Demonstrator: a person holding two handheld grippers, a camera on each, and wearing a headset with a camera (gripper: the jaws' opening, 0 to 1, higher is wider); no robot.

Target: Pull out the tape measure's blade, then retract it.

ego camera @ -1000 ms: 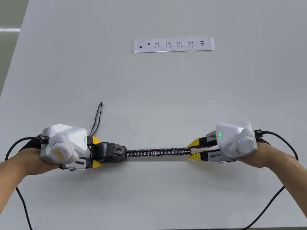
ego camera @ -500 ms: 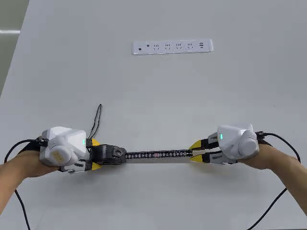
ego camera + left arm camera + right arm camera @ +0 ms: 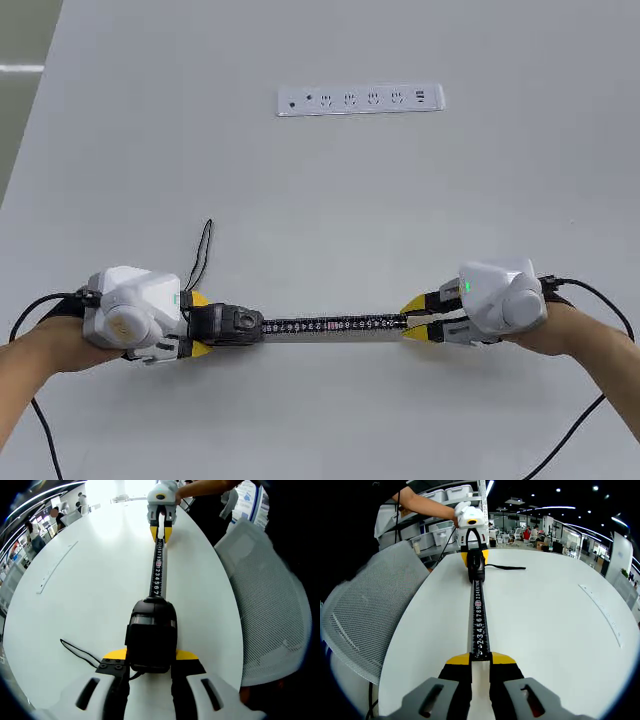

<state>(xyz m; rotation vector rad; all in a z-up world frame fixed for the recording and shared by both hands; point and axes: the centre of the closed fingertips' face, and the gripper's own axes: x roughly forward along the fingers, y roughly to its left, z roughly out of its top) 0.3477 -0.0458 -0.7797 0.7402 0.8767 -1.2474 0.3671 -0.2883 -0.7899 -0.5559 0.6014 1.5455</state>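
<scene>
A black tape measure case lies on the white table, held by my left gripper, whose yellow-tipped jaws are shut on its rear. Its black blade with white numbers stretches to the right, just above the table. My right gripper is shut on the blade's tip. In the right gripper view the blade runs straight away to the case and the left gripper. In the left gripper view the blade leads to the right gripper.
A white power strip lies at the far middle of the table. The case's thin black wrist strap loops behind the left gripper. A grey mesh chair stands at the table's near edge. Cables trail from both grippers.
The right gripper has drawn further right with the blade's tip, so more blade shows. The left gripper and the case have stayed put.
</scene>
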